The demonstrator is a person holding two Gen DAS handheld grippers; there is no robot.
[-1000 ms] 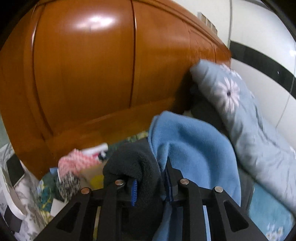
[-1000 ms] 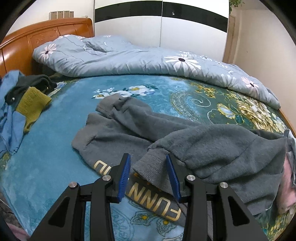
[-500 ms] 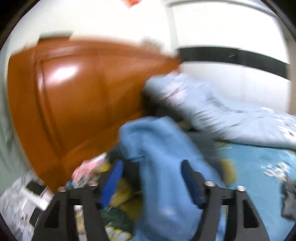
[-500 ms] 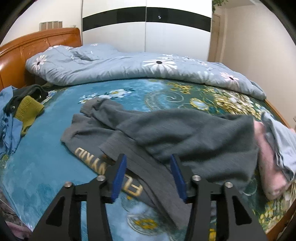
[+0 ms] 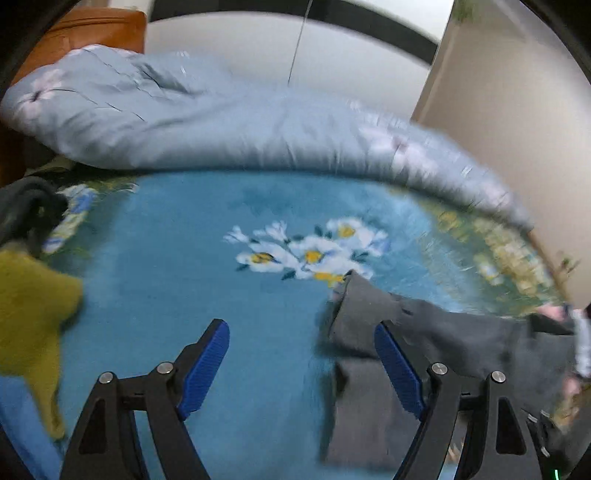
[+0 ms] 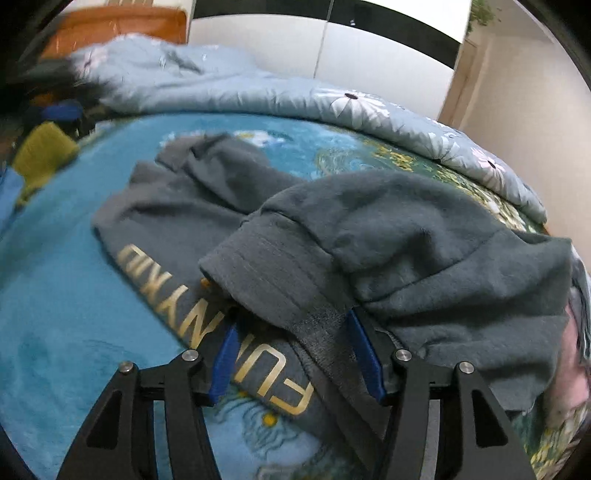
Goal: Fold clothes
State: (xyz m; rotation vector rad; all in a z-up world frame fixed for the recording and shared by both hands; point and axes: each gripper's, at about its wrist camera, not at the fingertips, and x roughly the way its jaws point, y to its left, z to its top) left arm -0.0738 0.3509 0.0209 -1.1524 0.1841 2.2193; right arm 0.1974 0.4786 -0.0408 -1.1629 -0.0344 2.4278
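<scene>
A grey sweatshirt (image 6: 406,229) with gold lettering (image 6: 166,280) lies crumpled on the blue flowered bedspread (image 5: 166,258). My right gripper (image 6: 291,325) hangs low over it. Its jaws are opening, and the sweatshirt's ribbed cuff (image 6: 266,266) lies between them without being pinched. My left gripper (image 5: 299,328) points down at the bare bedspread. Its jaws are opening wide and hold nothing. In the blurred left wrist view, an edge of the grey sweatshirt (image 5: 443,332) lies just by the right finger.
A mustard garment (image 5: 29,295) and a dark one (image 5: 26,206) lie at the left of the bed. A pale blue flowered quilt (image 5: 221,122) is bunched along the back, below the wooden headboard (image 5: 92,29). Pink clothing (image 6: 569,369) lies at the right edge.
My left gripper let go of the blue and dark fleece clothes by the headboard, opened, and swung right over the bedspread. My right gripper sank toward the sweatshirt and widened around its cuff.
</scene>
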